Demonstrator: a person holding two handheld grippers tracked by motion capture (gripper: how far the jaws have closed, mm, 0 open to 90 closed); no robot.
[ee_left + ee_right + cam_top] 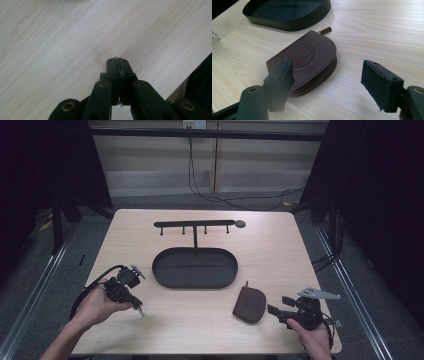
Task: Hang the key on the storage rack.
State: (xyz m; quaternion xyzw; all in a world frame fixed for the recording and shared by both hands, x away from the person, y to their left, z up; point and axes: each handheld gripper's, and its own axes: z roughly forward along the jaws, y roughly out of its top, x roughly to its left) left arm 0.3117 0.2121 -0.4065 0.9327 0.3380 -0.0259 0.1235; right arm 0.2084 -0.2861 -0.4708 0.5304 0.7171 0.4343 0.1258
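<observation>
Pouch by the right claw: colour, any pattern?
Dark brown pouch with a round embossed emblem; clearest in the right gripper view.

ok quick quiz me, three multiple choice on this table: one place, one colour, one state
1. The brown pouch lies:
a) on a hook
b) on the table, in front of the right gripper
c) on the floor

2. The oval tray is:
a) white
b) black
c) red

3. The right gripper's fingers are:
a) open
b) shut on the pouch
c) shut on nothing

Answers:
1 b, it rests flat on the wood just ahead of that gripper.
2 b, wall and floor of the tray are both black.
3 a, the fingers stand wide apart, pressing nothing.
</observation>
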